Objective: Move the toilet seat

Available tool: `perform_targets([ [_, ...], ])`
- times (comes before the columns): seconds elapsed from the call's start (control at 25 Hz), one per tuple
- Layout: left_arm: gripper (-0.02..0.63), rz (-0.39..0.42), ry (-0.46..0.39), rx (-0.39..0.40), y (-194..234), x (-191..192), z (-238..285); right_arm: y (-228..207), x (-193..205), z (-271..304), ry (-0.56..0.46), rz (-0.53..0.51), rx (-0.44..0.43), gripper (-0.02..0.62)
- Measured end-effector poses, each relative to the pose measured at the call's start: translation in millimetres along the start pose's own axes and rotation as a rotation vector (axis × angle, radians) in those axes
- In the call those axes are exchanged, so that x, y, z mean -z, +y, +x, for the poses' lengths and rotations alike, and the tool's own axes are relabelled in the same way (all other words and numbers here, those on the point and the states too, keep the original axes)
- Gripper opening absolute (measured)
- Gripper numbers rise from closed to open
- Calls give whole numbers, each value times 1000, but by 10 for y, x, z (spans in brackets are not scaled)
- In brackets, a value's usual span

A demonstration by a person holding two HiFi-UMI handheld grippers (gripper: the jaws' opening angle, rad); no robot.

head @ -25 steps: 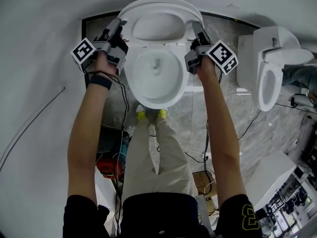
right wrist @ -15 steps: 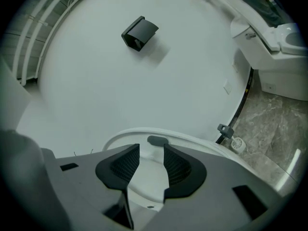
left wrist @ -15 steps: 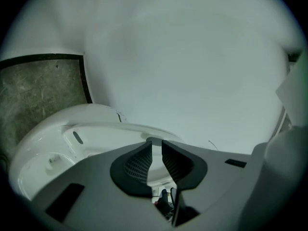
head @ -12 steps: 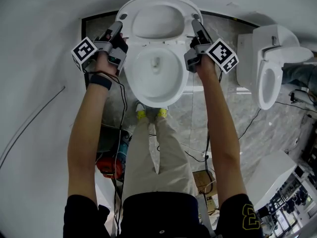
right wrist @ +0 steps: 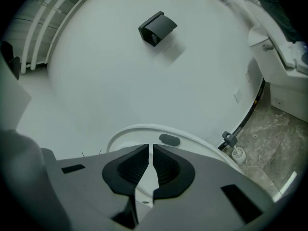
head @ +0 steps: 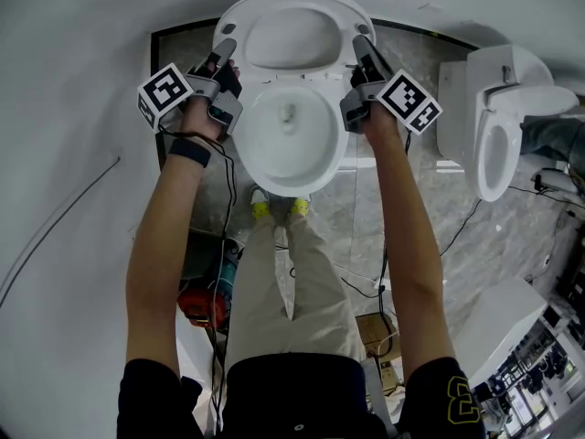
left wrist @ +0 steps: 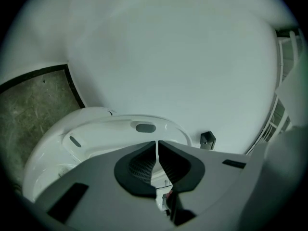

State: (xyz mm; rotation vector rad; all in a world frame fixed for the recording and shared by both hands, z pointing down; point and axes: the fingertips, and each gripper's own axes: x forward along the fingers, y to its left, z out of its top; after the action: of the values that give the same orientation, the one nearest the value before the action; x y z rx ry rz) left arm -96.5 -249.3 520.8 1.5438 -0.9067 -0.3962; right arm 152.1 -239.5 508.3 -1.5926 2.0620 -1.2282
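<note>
The toilet seat [head: 292, 37] stands raised and tipped back toward the white wall [head: 82, 80] beyond both tips. Its underside, with a dark bumper [left wrist: 145, 127], faces the person. It sits between the two tools, with the left hand-held gripper [head: 226, 51] at one side edge and the right hand-held gripper [head: 359, 44] at the other. The open bowl [head: 239, 149] lies below the tips and nearer the person. The left jaws are pressed together, with only a hairline of white between the pads. The right jaws have just been closing and sit almost together, with nothing visibly clamped between them. Set symmetrically, the pair probably steadies the seat evenly so that it pivots without twisting.
</note>
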Motion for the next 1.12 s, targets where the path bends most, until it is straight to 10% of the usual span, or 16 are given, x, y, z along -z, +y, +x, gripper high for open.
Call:
perform_targets([
  [0.6,20,645,111,-170,-106,236,-117,335,140,-128,73,-316,-28,26],
  [1.12,19,1059,10,-206,-449,506,-314,593,207,-480,8,-610,28,26],
])
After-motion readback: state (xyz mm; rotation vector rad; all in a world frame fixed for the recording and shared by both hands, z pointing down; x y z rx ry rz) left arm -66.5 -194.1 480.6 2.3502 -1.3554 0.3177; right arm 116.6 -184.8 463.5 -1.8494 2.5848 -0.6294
